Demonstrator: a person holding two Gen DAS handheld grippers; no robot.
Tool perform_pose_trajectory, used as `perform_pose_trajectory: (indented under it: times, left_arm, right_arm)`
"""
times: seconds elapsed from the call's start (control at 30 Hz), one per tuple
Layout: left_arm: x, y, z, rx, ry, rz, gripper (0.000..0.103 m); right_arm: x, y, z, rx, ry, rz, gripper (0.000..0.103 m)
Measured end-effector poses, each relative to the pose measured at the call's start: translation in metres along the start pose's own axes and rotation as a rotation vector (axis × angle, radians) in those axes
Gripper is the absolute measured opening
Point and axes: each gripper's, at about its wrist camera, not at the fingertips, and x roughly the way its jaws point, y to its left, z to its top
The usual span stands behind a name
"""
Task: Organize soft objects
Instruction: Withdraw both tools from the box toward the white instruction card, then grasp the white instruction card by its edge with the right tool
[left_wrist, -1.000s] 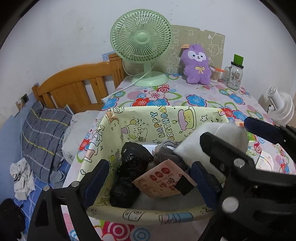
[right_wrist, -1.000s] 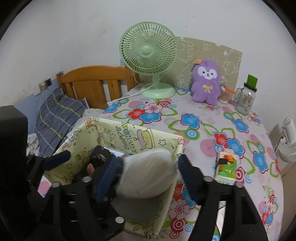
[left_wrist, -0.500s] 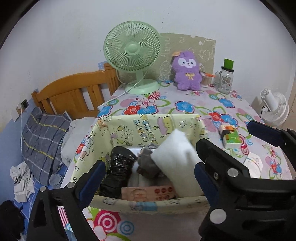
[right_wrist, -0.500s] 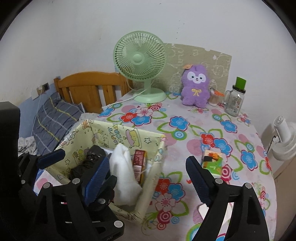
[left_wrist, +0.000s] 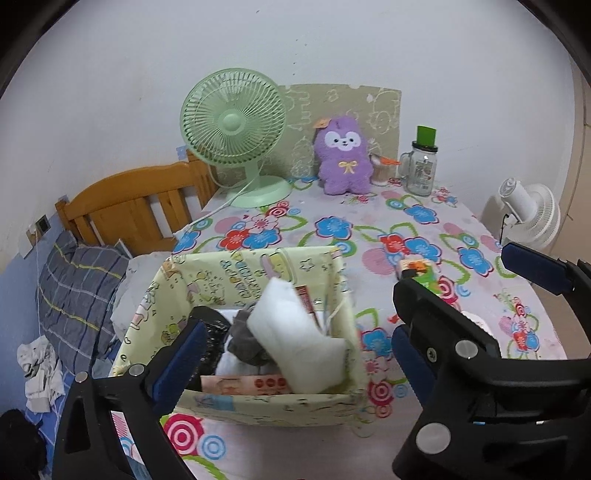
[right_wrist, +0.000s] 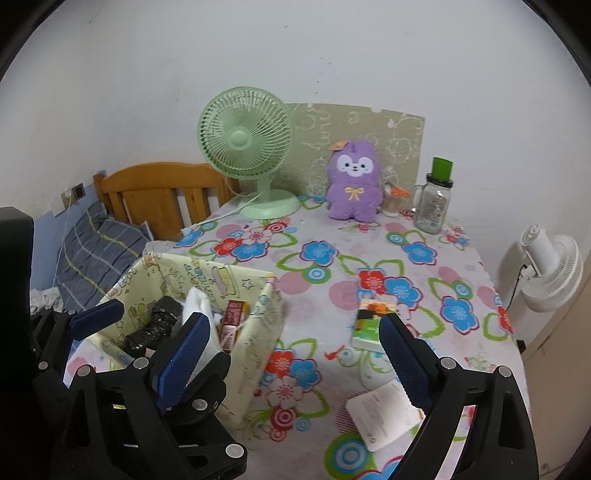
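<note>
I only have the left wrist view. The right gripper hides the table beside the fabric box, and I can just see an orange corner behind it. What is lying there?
Observer: A small green and orange carton, flat on the tablecloth, apart from the fabric box.
Operator: Is the right gripper holding it?
Observer: No. The right gripper is opening, with nothing gripped between its fingers. The carton lies on the cloth past the tip of the right one.
Operator: Anything else there?
Observer: A white paper tag lies nearer the camera, partly hidden by that finger.
</note>
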Motion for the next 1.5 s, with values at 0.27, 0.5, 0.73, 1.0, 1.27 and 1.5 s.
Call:
perform_pose_trajectory:
  times: [0.27, 0.5, 0.73, 1.0, 1.27, 1.5]
  left_arm:
    - [-0.012, -0.025, 0.002, 0.019, -0.025, -0.018, 0.102]
    - [-0.018, -0.052, 0.001, 0.036, -0.038, -0.046, 0.103]
    - [-0.021, -0.073, -0.001, 0.046, -0.043, -0.053, 0.103]
    - [-0.015, -0.095, -0.008, 0.047, -0.029, -0.073, 0.103]
    - [-0.006, -0.119, -0.013, 0.086, -0.057, -0.085, 0.103]
    - [0.012, -0.134, -0.021, 0.102, -0.020, -0.129, 0.103]
  right_arm:
    - [-0.021, -0.023, -0.004, 0.021, -0.025, -0.035, 0.097]
    - [-0.037, -0.046, -0.010, 0.039, -0.041, -0.077, 0.099]
    - [-0.050, -0.065, -0.018, 0.044, -0.054, -0.120, 0.099]
    - [-0.058, -0.089, -0.028, 0.059, -0.054, -0.127, 0.099]
    - [-0.054, -0.109, -0.038, 0.066, -0.043, -0.153, 0.099]
    - [-0.043, -0.126, -0.052, 0.086, -0.021, -0.155, 0.099]
